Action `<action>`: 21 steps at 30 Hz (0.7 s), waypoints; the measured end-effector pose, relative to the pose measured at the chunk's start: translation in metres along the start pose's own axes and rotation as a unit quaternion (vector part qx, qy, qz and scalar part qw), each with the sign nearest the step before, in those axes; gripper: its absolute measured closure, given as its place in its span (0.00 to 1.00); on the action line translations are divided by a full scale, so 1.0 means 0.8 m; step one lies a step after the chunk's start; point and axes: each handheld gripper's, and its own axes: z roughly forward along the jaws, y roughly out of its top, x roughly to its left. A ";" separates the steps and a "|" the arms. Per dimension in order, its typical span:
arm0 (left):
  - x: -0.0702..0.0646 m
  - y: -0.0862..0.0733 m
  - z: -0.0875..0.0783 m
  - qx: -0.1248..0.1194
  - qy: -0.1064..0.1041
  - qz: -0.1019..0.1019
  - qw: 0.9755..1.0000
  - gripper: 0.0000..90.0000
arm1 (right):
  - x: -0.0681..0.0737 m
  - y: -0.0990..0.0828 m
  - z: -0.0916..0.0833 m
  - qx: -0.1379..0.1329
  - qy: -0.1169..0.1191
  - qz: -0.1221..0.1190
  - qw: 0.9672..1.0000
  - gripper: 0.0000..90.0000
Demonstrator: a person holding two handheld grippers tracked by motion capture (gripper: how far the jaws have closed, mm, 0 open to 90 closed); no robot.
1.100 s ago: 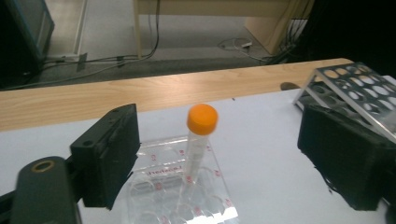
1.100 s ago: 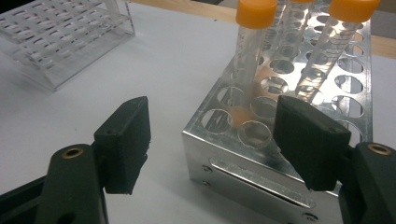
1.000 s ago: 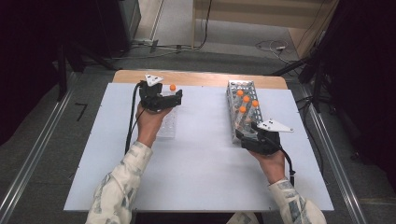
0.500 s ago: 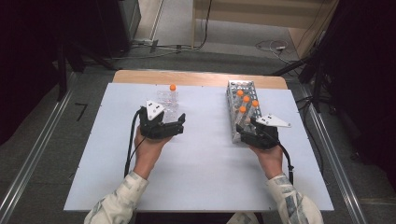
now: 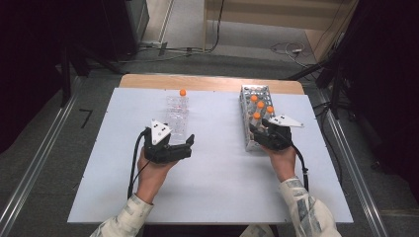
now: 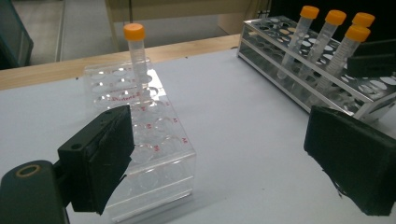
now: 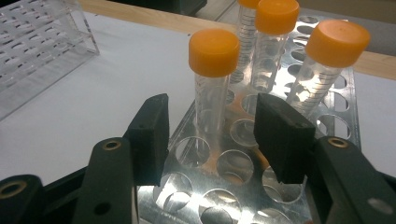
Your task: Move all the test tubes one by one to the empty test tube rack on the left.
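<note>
Right tool (image 7: pixel 210 135), closing but not touching, flanks a clear, graduated, orange-capped tube (image 7: pixel 211 93).

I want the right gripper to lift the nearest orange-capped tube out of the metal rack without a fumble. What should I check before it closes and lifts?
1. Nearest tube sits between the pads of the right gripper: ok.
2. Pads pressing on the tube: not ok; the jaws have just been closing, but gaps remain on both sides.
3. Tube upright in the metal rack: ok.
4. Neighbouring tubes clear of the right pad: cannot tell; one leans close behind it.
5. Left gripper out of the way: ok; open, holding nothing, beside the clear plastic rack.
6. Free holes in the clear plastic rack: ok; one tube stands in it.
</note>
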 end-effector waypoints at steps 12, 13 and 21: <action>-0.006 -0.006 0.000 0.014 -0.005 0.005 1.000 0.08 | 0.001 0.004 0.015 0.001 -0.003 -0.001 1.000 0.60; -0.007 -0.007 0.000 0.014 -0.006 0.006 1.000 0.08 | 0.002 0.004 0.016 -0.001 -0.004 -0.004 1.000 0.61; -0.006 -0.008 0.001 0.016 -0.011 0.002 1.000 0.08 | 0.002 0.004 0.019 0.000 -0.005 -0.007 1.000 0.74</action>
